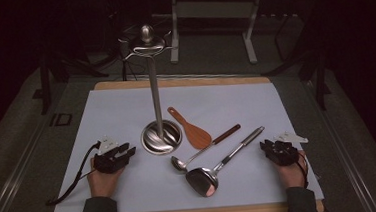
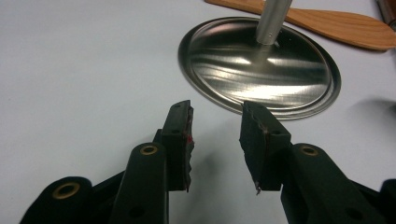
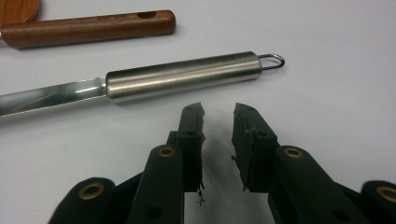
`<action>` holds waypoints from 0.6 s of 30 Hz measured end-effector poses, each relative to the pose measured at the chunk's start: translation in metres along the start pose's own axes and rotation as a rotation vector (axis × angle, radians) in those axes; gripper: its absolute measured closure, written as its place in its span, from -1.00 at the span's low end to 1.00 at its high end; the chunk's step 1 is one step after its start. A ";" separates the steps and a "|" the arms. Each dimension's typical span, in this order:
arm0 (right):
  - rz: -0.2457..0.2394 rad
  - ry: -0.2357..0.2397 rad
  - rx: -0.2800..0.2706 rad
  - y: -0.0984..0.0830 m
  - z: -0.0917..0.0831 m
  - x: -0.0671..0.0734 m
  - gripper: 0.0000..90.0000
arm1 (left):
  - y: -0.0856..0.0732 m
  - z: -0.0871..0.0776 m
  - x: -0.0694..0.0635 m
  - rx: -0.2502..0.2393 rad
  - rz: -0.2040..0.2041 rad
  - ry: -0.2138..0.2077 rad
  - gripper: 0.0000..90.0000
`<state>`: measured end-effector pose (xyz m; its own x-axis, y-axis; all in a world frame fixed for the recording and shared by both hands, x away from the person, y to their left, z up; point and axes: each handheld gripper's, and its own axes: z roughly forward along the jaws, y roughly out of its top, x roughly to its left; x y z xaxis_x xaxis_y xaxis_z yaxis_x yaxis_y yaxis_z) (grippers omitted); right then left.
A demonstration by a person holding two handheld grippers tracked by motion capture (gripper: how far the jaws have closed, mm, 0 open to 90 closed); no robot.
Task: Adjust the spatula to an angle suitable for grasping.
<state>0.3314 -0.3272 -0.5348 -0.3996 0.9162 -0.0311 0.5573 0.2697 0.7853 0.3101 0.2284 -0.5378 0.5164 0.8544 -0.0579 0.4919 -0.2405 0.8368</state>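
Two grippers rest on the white-covered worktop (image 1: 131, 190), jaws parted, nothing between them. Left gripper (image 2: 215, 122) near round steel base of utensil stand (image 2: 261, 65). Right gripper (image 3: 218, 122) just beside steel-handled spatula (image 3: 184, 75); faint engraving on handle, unreadable. Wood-handled ladle (image 3: 88, 29) beyond, lettering illegible.

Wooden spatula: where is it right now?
In the high view, the wooden spatula lies flat mid-table, just right of the stand's round base, its blade beside the small ladle.

Bare sheet (image 1: 126, 110) left; stand (image 1: 160, 133) and utensils crowd the middle.
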 end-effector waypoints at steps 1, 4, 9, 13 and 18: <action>0.009 -0.001 -0.001 0.000 0.000 -0.001 0.61 | 0.000 0.000 0.000 -0.001 0.002 0.003 0.44; 0.036 0.001 -0.001 0.000 -0.001 -0.002 0.54 | 0.000 0.000 0.000 -0.001 0.008 -0.001 0.45; 0.035 0.009 0.014 0.002 0.001 0.003 0.54 | -0.001 -0.001 -0.001 -0.004 0.027 0.021 0.41; 0.017 0.015 0.025 0.004 0.003 0.009 0.61 | -0.001 -0.002 -0.001 0.001 0.032 0.039 0.46; -0.015 0.021 0.050 0.005 0.006 0.017 0.91 | -0.001 -0.001 -0.001 0.015 0.019 0.033 0.47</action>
<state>0.3322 -0.3085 -0.5351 -0.4234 0.9055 -0.0294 0.5863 0.2986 0.7530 0.3082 0.2289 -0.5381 0.5025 0.8642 -0.0242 0.4931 -0.2635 0.8291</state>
